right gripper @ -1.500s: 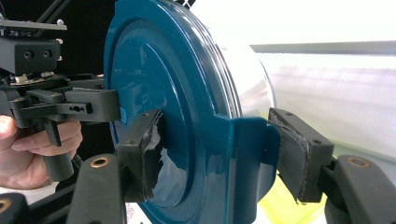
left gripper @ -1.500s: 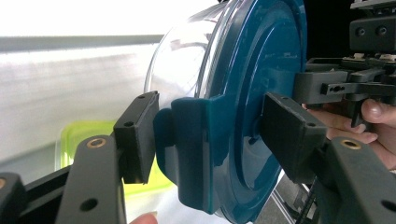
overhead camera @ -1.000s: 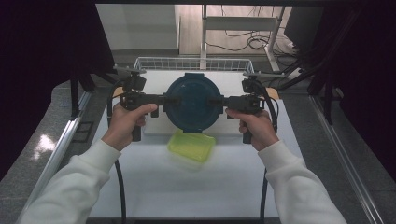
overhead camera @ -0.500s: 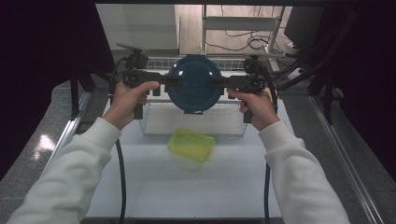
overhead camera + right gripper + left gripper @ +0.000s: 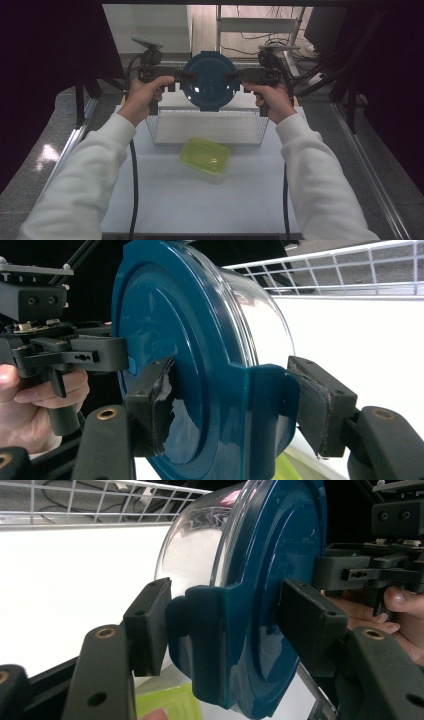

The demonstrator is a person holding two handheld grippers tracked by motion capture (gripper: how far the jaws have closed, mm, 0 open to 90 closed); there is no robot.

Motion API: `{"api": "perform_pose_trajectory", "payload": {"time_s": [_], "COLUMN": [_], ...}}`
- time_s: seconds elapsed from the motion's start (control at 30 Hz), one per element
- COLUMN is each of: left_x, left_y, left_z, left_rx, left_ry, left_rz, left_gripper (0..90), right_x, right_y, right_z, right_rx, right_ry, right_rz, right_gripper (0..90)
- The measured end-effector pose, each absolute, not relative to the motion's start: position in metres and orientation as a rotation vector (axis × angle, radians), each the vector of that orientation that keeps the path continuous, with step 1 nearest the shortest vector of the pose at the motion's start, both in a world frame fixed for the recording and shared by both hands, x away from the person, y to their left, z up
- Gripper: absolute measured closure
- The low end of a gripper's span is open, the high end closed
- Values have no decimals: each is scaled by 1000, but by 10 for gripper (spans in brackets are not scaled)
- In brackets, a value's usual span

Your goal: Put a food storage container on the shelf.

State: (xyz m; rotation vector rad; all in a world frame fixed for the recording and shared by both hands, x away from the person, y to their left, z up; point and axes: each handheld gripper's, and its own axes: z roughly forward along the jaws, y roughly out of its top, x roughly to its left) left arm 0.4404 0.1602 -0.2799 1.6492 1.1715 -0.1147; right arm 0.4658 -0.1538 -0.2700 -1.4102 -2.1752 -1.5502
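**One lidded bowl gripped on both sides, held up over the basket**

Nearest, one yellow-green plastic box (image 5: 205, 156) lies mid-bench. Behind it sits one white wire basket (image 5: 207, 127), its far side hidden by the round clear bowl with teal lid (image 5: 209, 80), held on edge above. Left gripper (image 5: 181, 77) and right gripper (image 5: 236, 77) each hold their fingers part-open, clamped on a lid tab.

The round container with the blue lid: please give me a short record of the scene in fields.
held thing: round container, clear bowl, blue lid, tipped on its side
left gripper: shut on the lid's left clip
right gripper: shut on the lid's right clip
below it: wire basket on the white table
also on table: yellow-green box, in front of the basket
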Motion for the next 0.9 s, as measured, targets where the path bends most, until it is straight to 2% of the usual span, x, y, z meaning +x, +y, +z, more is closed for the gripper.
{"api": "perform_pose_trajectory", "payload": {"time_s": [0.53,0.9], "left_x": [473,495], "left_y": [164,167], "left_z": [-305,-320], "left_rx": [1618,1510], "left_ry": [1234,1324], "left_rz": [-200,-287], "left_gripper": [400,402], "right_x": [500,522], "right_y": [-152,-152], "right_z": [-293,-307], "right_rx": [-1493,-1593], "right_ry": [-2078,-1931], "right_rz": [-1459,-1412], "right_gripper": [377,357]}}
